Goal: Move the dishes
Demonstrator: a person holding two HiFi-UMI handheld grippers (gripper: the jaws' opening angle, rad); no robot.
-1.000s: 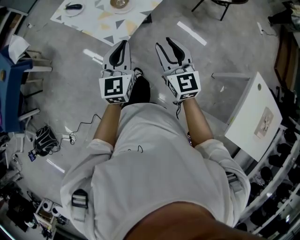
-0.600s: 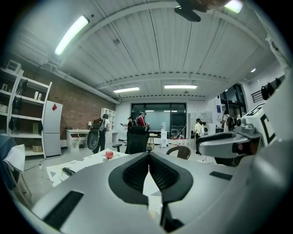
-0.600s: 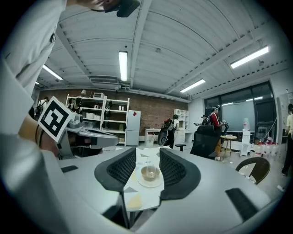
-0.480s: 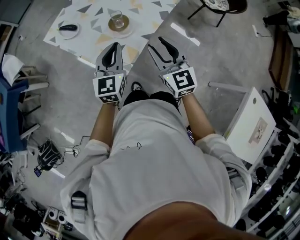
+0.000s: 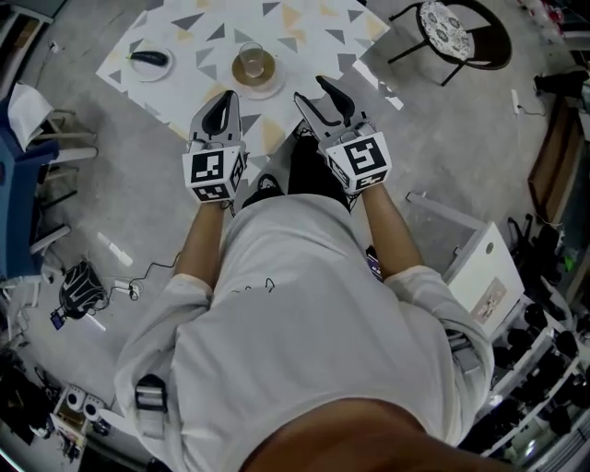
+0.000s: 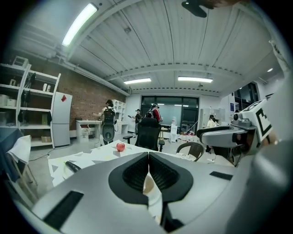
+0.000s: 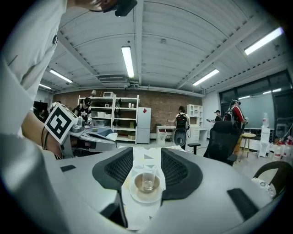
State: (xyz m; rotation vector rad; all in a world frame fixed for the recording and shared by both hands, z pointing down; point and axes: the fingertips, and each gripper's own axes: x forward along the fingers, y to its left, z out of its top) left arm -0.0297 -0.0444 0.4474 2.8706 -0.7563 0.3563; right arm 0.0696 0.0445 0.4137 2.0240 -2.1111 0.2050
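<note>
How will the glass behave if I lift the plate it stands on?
The glass stands loose and upright on the plate and is taller than wide, so it will probably tip or slide if the plate tilts. It looks clear and thin-walled, so likely fragile and slick. It looks empty, so probably light.

**Q:** How many grippers are in view?

**A:** Two: one left gripper (image 5: 224, 100) and one right gripper (image 5: 312, 89).

**Q:** How many dishes are on the counter (image 5: 304, 28)?

**A:** Two: one saucer (image 7: 145, 199) and one small plate (image 5: 152, 75).

**Q:** What else can be counted there?

**A:** One clear glass (image 7: 148, 176), one long dark item (image 5: 149, 57), and one red apple (image 6: 120, 146). The apple shows only in the left gripper view.

**Q:** Any seats?

**A:** The head view shows one chair (image 5: 449, 30), with a round patterned seat.

**Q:** And people?

**A:** Several figures stand far across the room, too small to count with certainty.
</note>
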